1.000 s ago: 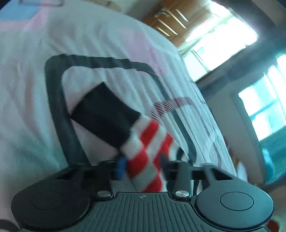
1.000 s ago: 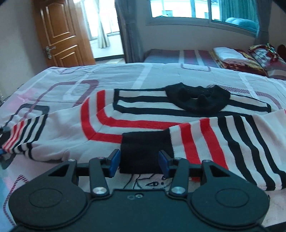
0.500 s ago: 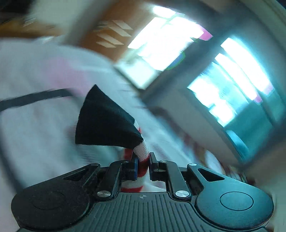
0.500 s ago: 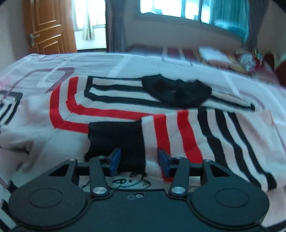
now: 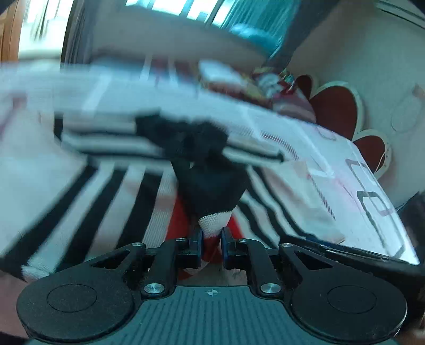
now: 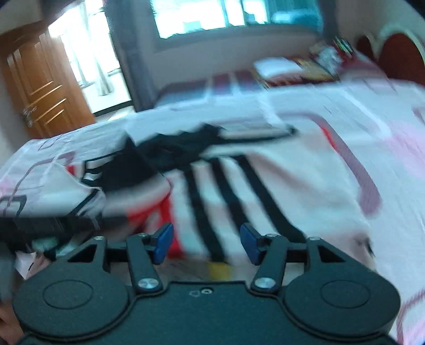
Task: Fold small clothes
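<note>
A small striped sweater, white with black and red stripes and a black collar, lies on the bed. My left gripper is shut on the sweater's sleeve near its black cuff and holds it over the sweater's body. In the right wrist view the sweater lies just ahead, with the black cuff at the left. My right gripper is open and empty above the sweater's lower part. Both views are blurred.
The bed sheet is white and pink with dark line patterns. Pillows and folded bedding lie at the far end. A red headboard stands at the right, a wooden door at the far left, a window behind.
My left gripper closed on the sleeve, lifted it and swung it across over the sweater's body. My right gripper moved right, away from the other black cuff, and stayed open.
</note>
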